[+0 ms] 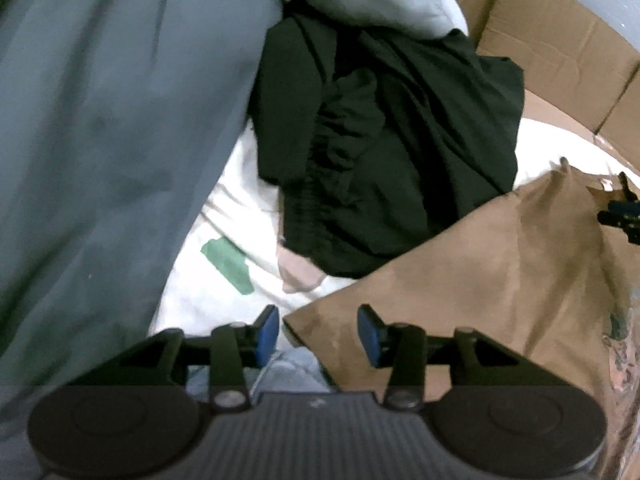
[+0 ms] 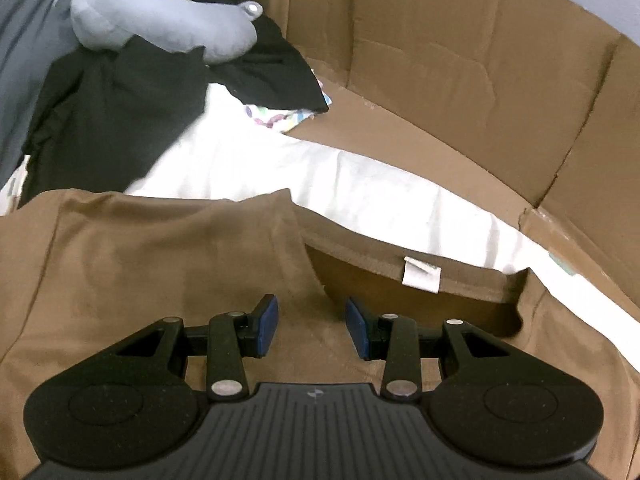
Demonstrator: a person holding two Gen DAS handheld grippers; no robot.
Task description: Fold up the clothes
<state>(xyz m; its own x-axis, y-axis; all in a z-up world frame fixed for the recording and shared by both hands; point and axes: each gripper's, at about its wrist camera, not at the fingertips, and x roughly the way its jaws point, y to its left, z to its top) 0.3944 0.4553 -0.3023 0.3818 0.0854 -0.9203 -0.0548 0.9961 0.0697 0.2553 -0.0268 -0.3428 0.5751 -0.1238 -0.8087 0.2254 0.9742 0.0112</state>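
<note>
Through the left wrist camera, my left hand-held gripper is hanging spread and empty over the brown shirt's corner. Through the right one, my right hand-held gripper is gaping just short of the shirt's collar, grasping nothing.

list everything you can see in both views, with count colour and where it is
brown t-shirt: 1, brown with a white neck label, spread nearest the grippers
black garment: 1, black, crumpled behind the t-shirt
neck pillow: 1, light blue-grey, on the black garment's far end
white sheet: 1, white, under the clothes
patterned cloth: 1, multicoloured, poking out under the black garment
grey fabric: 1, grey-blue, hanging large on the left side
cardboard wall: 1, brown, standing behind and to the right
left gripper: 1, black with blue pads, open at the t-shirt's corner
right gripper: 1, black with blue pads, open over the t-shirt near its collar
</note>
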